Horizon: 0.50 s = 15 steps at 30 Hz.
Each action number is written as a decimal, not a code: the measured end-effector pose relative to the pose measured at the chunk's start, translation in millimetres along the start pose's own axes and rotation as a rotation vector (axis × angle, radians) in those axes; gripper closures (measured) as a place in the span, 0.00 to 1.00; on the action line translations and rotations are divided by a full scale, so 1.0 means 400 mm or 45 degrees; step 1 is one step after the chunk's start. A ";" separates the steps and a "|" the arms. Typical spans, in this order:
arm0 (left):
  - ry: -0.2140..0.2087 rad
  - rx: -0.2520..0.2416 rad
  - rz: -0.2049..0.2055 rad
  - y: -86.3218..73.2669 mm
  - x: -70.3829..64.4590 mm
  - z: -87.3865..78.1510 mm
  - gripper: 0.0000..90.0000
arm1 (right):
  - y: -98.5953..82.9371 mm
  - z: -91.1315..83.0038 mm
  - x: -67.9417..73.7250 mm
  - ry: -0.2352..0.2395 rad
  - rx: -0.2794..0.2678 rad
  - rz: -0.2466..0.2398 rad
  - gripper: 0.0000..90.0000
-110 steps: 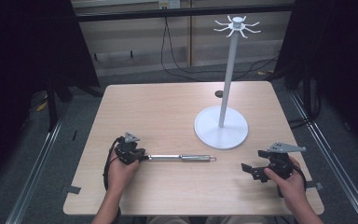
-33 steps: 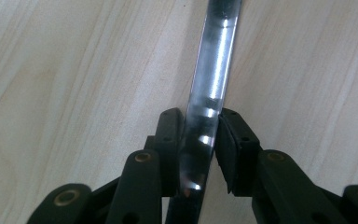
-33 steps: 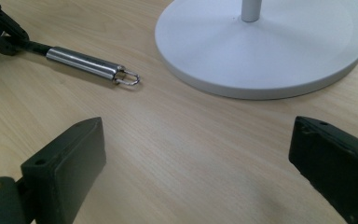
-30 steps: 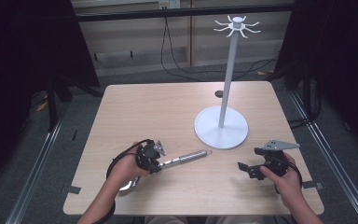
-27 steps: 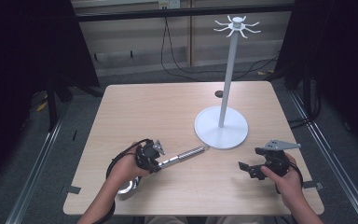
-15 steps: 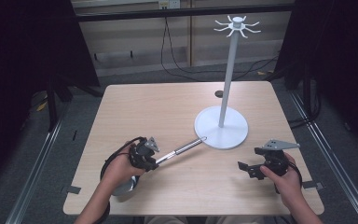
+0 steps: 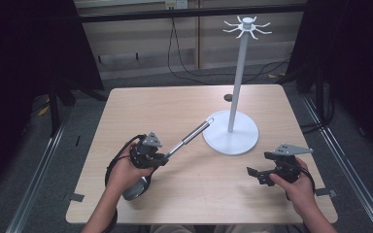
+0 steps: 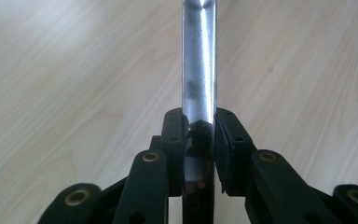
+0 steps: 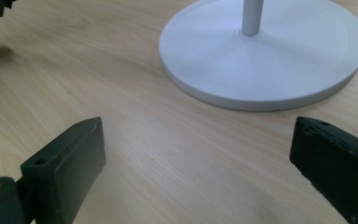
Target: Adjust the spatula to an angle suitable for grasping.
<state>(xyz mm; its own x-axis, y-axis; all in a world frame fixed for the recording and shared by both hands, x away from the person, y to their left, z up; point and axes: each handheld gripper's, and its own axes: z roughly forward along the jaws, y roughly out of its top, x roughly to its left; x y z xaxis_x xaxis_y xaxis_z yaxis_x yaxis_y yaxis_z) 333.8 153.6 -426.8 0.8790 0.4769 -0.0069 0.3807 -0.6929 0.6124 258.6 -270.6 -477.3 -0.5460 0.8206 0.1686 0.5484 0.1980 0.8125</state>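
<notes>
Clamping the shiny metal utensil handle between its two black pads, the left gripper holds the handle with its jaws tight on both sides, as the left gripper view shows at close range. Compared with a few seconds ago, when the handle lay flat on the table pointing to the right, it has been swung up and round: it now slants away from the hand, its far end raised and aimed toward the white stand, close to the edge of the stand's round base. That suggests the lift is done and the carry toward the hooks at the top of the pole has begun. What looks like a rounded bowl end sits under the left hand, though its shape is hard to make out. The right gripper rests near the table's front right corner, jaws wide apart and holding nothing, the stand's base ahead of it. No containers are on the table; the stand's hooks hang bare.
</notes>
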 end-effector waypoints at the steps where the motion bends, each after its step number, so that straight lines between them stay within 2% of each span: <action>1: -0.001 -0.048 -0.032 0.002 -0.005 0.001 0.84 | 0.004 0.000 0.004 0.001 -0.011 0.001 0.03; 3: 0.014 -0.064 -0.042 0.004 -0.007 -0.001 0.84 | 0.010 0.001 0.010 0.006 -0.019 0.005 0.03; 4: 0.018 -0.121 -0.066 0.008 -0.012 0.000 0.84 | 0.023 0.004 0.026 0.027 -0.039 -0.002 0.03; 6: 0.026 -0.156 -0.087 0.015 -0.016 -0.003 0.84 | 0.038 0.007 0.040 0.042 -0.054 -0.006 0.03; 9: 0.032 -0.186 -0.085 0.022 -0.019 -0.007 0.84 | 0.052 0.011 0.051 0.064 -0.072 -0.003 0.04; 11: 0.049 -0.236 -0.098 0.028 -0.025 -0.012 0.84 | 0.070 0.015 0.064 0.076 -0.096 -0.006 0.04; 12: 0.058 -0.276 -0.122 0.032 -0.029 -0.015 0.84 | 0.083 0.021 0.074 0.091 -0.114 0.010 0.05; 15: 0.063 -0.306 -0.126 0.035 -0.033 -0.016 0.84 | 0.095 0.031 0.086 0.111 -0.125 0.025 0.05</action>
<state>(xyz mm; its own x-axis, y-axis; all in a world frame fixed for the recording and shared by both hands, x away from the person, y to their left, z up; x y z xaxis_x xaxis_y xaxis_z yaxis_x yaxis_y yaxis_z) 325.6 141.0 -412.8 0.8233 0.5661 -0.0409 0.3798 -0.4961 0.7808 268.4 -228.3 -447.5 -0.5914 0.7731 0.2293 0.4968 0.1254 0.8588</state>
